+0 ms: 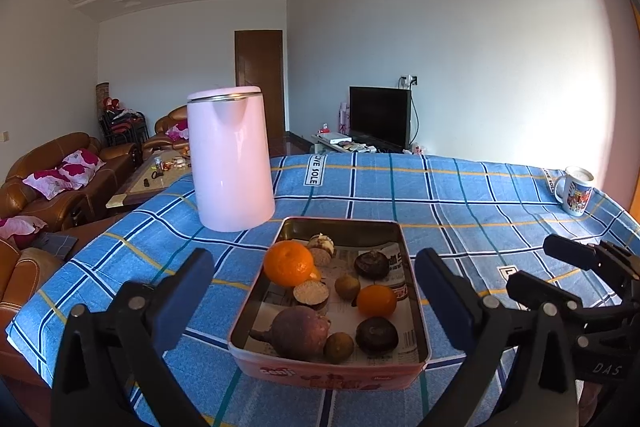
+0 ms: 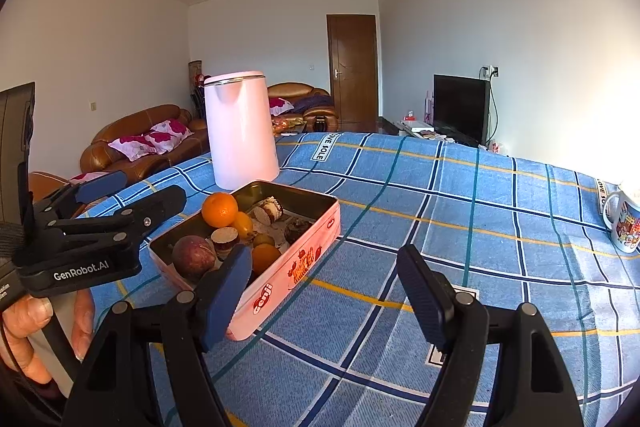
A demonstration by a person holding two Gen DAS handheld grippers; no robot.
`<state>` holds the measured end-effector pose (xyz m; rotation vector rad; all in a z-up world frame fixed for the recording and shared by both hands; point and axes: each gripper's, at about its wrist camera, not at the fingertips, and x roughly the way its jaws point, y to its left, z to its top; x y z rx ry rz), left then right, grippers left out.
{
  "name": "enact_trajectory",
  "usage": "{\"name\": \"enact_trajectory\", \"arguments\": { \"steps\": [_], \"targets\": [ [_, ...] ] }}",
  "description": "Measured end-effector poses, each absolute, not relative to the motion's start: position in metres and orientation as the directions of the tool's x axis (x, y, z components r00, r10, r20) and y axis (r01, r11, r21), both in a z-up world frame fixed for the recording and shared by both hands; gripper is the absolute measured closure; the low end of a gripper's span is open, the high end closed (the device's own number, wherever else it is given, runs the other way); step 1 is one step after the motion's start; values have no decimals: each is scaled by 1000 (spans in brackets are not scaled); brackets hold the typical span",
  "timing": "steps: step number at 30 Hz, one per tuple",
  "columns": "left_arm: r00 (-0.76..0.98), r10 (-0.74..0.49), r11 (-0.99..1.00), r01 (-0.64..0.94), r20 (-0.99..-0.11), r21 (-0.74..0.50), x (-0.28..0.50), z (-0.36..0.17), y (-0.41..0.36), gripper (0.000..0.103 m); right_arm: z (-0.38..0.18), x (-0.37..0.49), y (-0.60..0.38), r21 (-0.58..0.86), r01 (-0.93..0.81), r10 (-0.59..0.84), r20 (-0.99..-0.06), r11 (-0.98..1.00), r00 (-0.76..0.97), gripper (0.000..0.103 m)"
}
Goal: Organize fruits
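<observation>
A pink tin [image 1: 332,375] lined with newspaper lies on the blue plaid cloth. It holds a large orange [image 1: 289,263], a small orange [image 1: 376,301], a purple-red round fruit [image 1: 298,333], dark bulbs [image 1: 371,264] and small brown fruits [image 1: 347,286]. My left gripper [image 1: 314,261] is open, its fingers standing wider than the tin's near end, with nothing gripped. The right wrist view shows it [image 2: 132,199] beside the tin's [image 2: 296,267] left side. My right gripper [image 2: 324,255] is open over the cloth just right of the tin, and it is empty. It also shows in the left wrist view [image 1: 560,267].
A tall pink kettle [image 1: 230,159] stands just behind the tin. A printed mug [image 1: 576,189] sits at the far right of the table. The table's left edge drops off toward brown sofas. A person's hand [image 2: 24,339] holds the left gripper.
</observation>
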<state>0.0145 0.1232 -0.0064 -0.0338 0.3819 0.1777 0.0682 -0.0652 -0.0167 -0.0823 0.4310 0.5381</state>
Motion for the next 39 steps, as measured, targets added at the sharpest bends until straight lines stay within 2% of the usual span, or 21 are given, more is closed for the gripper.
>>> {"name": "enact_trajectory", "arguments": {
  "steps": [25,39],
  "targets": [
    [910,165,984,-180,-380,-6,11,-3,118,0,-17,59,-74,30,-506,475,-395,862,786,27],
    [908,173,983,-184,-380,9,11,-4,116,0,-22,64,-85,32,-486,455,-413,873,789,27]
  ]
}}
